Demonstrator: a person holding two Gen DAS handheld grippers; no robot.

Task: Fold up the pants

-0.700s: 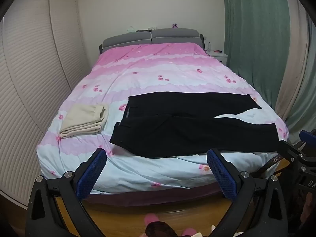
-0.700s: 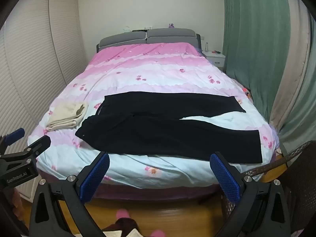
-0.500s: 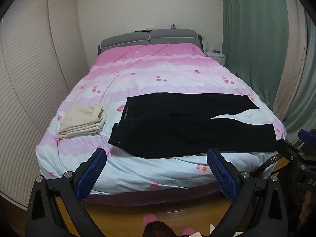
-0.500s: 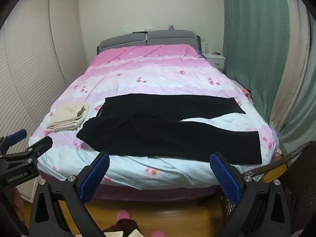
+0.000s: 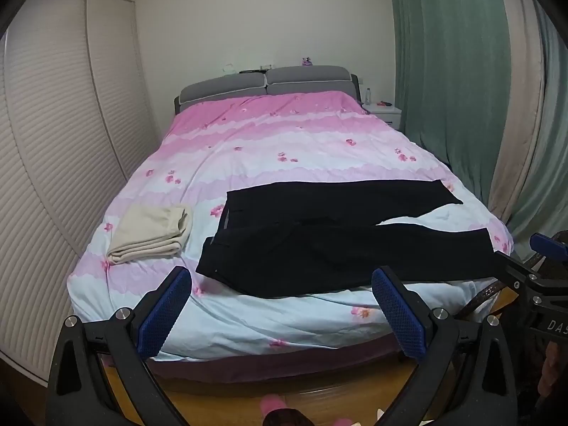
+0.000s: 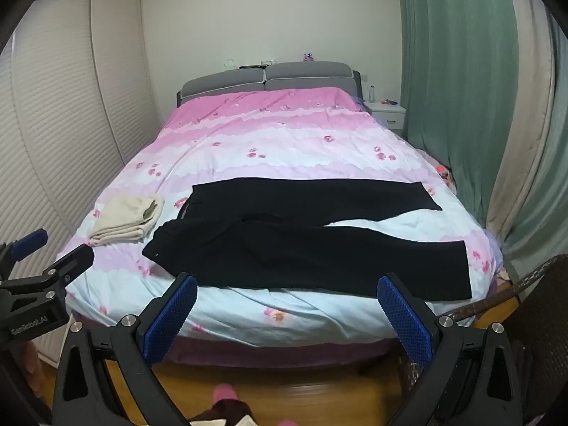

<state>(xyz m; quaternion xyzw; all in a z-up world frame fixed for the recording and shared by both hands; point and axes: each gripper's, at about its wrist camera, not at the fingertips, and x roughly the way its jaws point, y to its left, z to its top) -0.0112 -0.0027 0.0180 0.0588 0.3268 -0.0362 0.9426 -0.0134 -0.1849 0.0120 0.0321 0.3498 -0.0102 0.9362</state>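
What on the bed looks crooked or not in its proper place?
Only small things. The black pants lie flat across the bed, but the legs spread apart instead of lying together, and the near leg reaches almost to the bed's edge. The folded beige cloth beside the waistband looks neat. Nothing is spilled or damaged.

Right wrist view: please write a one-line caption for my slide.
Open right tongs hover before the bed, where black pants lie spread flat beside a folded cream garment, not yet folded.
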